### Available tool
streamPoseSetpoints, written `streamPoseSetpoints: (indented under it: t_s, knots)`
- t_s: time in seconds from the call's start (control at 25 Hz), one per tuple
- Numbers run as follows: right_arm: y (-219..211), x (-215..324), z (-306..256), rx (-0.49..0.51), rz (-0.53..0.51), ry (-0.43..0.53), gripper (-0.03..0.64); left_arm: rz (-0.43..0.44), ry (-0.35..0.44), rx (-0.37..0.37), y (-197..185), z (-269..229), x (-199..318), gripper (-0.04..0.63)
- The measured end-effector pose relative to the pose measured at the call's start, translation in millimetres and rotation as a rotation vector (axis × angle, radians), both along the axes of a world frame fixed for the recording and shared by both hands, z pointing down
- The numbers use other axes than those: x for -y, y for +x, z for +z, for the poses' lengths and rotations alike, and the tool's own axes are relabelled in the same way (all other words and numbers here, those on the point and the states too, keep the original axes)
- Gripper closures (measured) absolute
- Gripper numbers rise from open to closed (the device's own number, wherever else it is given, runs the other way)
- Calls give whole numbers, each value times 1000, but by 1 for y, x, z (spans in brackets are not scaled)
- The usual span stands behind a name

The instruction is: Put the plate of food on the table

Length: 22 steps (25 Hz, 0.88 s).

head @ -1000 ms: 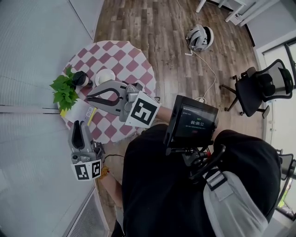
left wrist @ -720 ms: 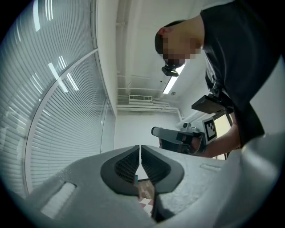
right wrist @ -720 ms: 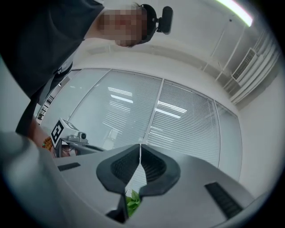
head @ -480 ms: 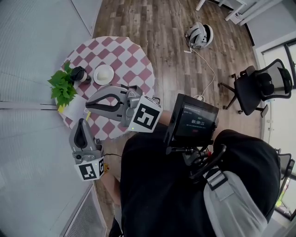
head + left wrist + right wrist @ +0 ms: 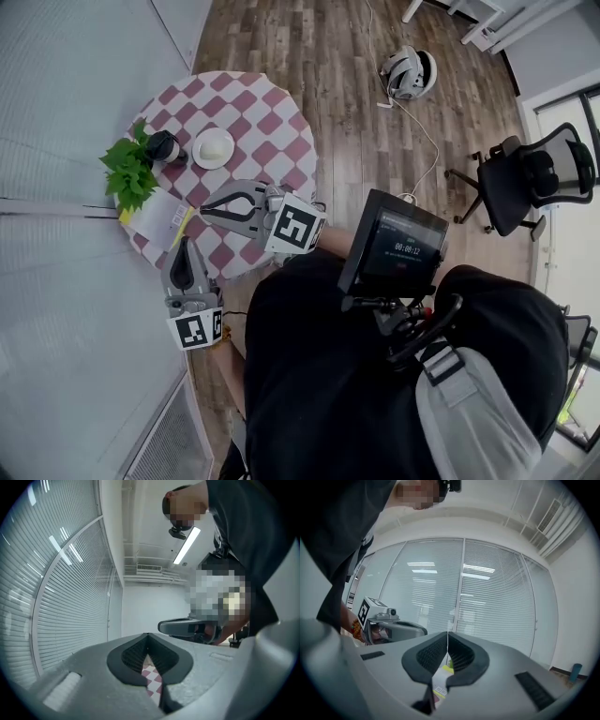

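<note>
a round white plate [image 5: 213, 148] sits on the round checked-cloth table [image 5: 272, 112].

Plate [image 5: 213, 148] contents too small, indistinct.

One round counter [image 5: 281, 122] in a checked cloth is standing on the wood floor [image 5: 356, 112]. On it, one white plate of food [image 5: 213, 148] is sitting, along with one dark cup [image 5: 164, 147], one leafy plant [image 5: 128, 172] and one white card [image 5: 157, 217]. Two grippers are showing: one left gripper [image 5: 187, 248] and one right gripper [image 5: 206, 208]. On the floor, one office chair [image 5: 525, 183] is standing, and one white rounded device [image 5: 410, 73] and one cable [image 5: 427, 141] are lying. One small screen [image 5: 394, 248] is hanging at the chest of one person [image 5: 375, 394].
</note>
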State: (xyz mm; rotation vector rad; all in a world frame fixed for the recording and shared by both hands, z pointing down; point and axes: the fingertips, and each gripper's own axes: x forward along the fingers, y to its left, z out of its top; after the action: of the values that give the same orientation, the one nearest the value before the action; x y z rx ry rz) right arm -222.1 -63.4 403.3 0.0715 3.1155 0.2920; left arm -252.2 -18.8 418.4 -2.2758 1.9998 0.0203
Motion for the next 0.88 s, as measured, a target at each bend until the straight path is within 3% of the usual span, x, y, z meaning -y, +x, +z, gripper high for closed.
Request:
streamPoseSetpoints:
  t_s: [0.12,0.44,0.88]
  knots:
    - [1,3,20,-41,18,-46,604,-14,-19,19,1,16,-2,589]
    - [9,-1,67,-118,7,-150,606,-6,-159,-37,8,79,-7,589]
    - [15,-14,105,-184,-20,-204,607,1,-283,-110,16,135,-22,589]
